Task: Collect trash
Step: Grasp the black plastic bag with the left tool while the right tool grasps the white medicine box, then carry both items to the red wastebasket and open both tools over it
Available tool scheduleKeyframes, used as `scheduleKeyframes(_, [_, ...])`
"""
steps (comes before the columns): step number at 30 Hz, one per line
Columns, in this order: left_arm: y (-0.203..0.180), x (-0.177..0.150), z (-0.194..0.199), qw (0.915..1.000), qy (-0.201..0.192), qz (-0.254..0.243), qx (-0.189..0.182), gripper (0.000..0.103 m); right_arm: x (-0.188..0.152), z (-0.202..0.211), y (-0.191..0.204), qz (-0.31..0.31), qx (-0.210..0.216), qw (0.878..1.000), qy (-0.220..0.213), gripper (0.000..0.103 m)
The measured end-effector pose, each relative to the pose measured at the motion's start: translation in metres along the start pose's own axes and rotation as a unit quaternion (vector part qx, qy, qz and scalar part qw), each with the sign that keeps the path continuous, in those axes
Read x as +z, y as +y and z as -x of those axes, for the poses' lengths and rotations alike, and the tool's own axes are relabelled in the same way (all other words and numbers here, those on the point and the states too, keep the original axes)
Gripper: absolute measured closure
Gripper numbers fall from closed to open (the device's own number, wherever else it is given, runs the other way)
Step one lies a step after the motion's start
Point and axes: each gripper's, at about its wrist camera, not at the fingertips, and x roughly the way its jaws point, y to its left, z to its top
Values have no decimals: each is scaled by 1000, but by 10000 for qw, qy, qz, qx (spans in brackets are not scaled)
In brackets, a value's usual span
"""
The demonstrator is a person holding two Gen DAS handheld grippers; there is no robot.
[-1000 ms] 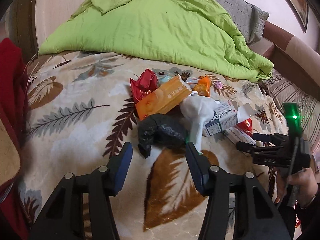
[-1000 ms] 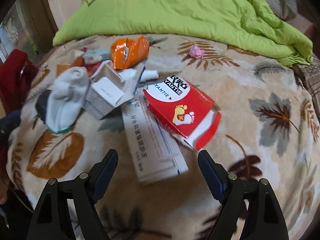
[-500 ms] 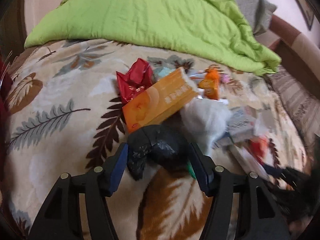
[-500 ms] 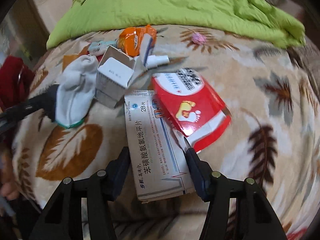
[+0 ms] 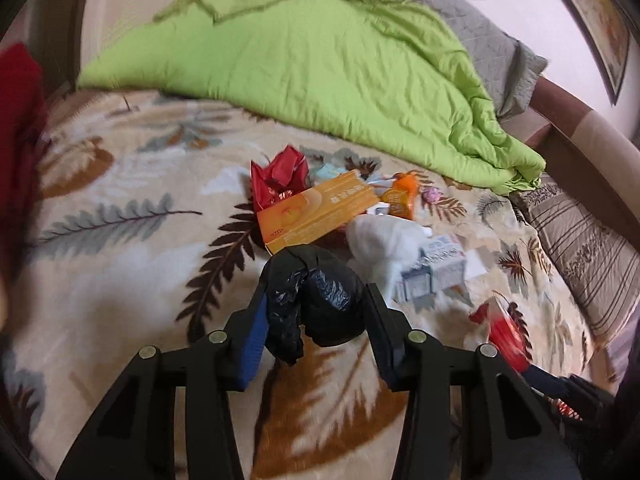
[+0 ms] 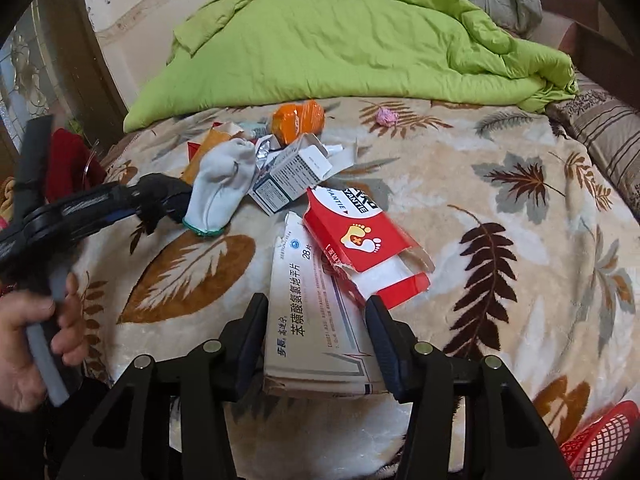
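Black bag (image 5: 320, 300) now between closing left fingers (image 5: 374, 320), formerly apart.

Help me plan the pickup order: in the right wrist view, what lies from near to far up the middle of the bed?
Right gripper closing on the flat white medicine box → red cardboard box with a footprint logo → small open white carton → orange plastic packet → crumpled green quilt.

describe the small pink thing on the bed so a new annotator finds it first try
Start at the green quilt heaped at the far end of the bed, then drop to the leaf-print blanket just below its edge. The pink wad lies there alone, right of the orange packet. It is the only pink, crumpled, ball-shaped scrap, apart from the pile.
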Motion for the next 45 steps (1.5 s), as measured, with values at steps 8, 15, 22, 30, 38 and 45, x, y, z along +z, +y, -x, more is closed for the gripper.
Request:
scheduleKeyframes(8, [-28, -33, 21, 9991, -271, -325, 102, 58, -1, -6, 2, 33, 278, 9995, 165, 83])
scheduleKeyframes(15, [-24, -42, 10, 9994, -128, -330, -24, 58, -5, -17, -7, -77, 426, 9965, 709, 35])
scheduleKeyframes(22, [-11, -40, 16, 9993, -330, -56, -153, 58, -13, -43, 24, 487, 117, 9910, 1239, 44])
scheduleKeyframes(30, [-9, -40, 27, 9979, -594, 12, -262, 58, -25, -27, 46, 599, 103, 9969, 505, 88])
scheduleKeyframes(38, [-18, -42, 27, 9974, -630, -199, -271, 58, -15, -7, 32, 134, 367, 9992, -102, 88])
scheduleKeyframes(45, [-32, -45, 28, 9960, -665, -499, -329, 58, -12, -2, 27, -118, 643, 9977, -194, 88])
